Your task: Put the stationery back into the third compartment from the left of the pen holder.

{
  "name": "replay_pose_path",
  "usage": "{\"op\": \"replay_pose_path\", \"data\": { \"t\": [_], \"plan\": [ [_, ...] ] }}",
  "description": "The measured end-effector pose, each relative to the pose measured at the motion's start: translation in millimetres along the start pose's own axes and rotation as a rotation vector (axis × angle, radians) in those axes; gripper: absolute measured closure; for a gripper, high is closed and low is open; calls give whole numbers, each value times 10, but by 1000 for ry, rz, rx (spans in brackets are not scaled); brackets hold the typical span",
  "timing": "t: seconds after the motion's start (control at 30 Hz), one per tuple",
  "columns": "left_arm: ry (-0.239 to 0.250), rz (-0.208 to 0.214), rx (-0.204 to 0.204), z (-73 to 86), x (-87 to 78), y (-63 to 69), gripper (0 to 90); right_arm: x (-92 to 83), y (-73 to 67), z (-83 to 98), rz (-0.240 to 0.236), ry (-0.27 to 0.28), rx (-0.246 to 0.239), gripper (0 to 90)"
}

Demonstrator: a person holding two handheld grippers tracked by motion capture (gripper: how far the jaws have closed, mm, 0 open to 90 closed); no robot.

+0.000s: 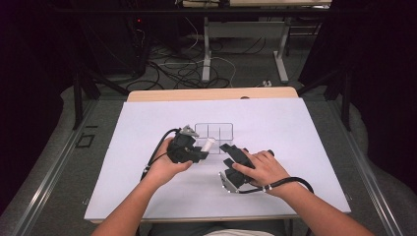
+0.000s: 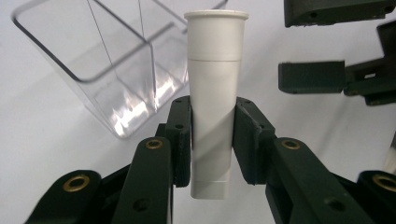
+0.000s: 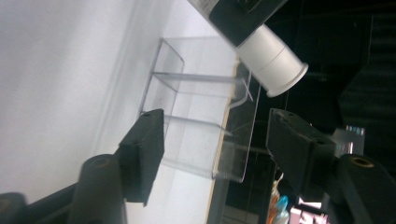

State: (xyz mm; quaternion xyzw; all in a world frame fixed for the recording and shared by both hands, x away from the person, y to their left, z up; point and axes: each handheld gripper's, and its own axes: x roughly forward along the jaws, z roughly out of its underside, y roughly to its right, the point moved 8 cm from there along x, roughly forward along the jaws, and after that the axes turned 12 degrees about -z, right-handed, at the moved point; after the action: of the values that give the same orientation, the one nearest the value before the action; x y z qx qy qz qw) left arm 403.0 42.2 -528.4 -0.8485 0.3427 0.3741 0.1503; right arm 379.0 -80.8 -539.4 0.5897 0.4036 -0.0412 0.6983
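While the left tongs (image 2: 212,140) clamp a white tube (image 2: 214,98) by its lower half, the tube's capped, wider end points away from the hand toward a clear plastic organiser (image 2: 112,70) that stands on the white surface (image 1: 275,123). In the left gripper view the two black jaws press against either side of the tube, whose flat crimped end sticks out just behind the pads (image 2: 180,140). The organiser is a see-through box split by thin walls into several compartments, and the tube's tip lies just beside its near edge, apart from it as far as can be told. From the high view the left tongs (image 1: 202,152) sit left of centre, held in the person's left hand (image 1: 167,167), with the tube (image 1: 208,144) angled up toward the organiser (image 1: 214,131). The right tongs (image 1: 227,153) rest close by to the right, under the person's right hand (image 1: 260,169), with a black cable (image 1: 290,183) curling off the wrist. In the right gripper view the right tongs (image 3: 224,140) stand wide apart and grip nothing; between them the organiser (image 3: 201,121) shows, with the tube's capped end (image 3: 275,63) above it.
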Motion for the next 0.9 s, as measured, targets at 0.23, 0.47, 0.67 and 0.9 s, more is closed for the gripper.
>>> {"op": "replay_pose_path", "data": {
  "t": [0.23,0.47,0.67,0.9],
  "plan": [
    [133,-12,-39,-197,-32,-77,703,-24,14,153,8,27,196,236],
    [239,-24,-89,-356,-32,-135,703,-2,-17,324,-11,52,391,161],
    [312,-36,-115,-487,6,-130,703,3,-32,516,-30,65,559,126],
    [364,-37,-136,-600,85,-79,703,-15,-39,757,-18,108,841,66]
  ]
}}
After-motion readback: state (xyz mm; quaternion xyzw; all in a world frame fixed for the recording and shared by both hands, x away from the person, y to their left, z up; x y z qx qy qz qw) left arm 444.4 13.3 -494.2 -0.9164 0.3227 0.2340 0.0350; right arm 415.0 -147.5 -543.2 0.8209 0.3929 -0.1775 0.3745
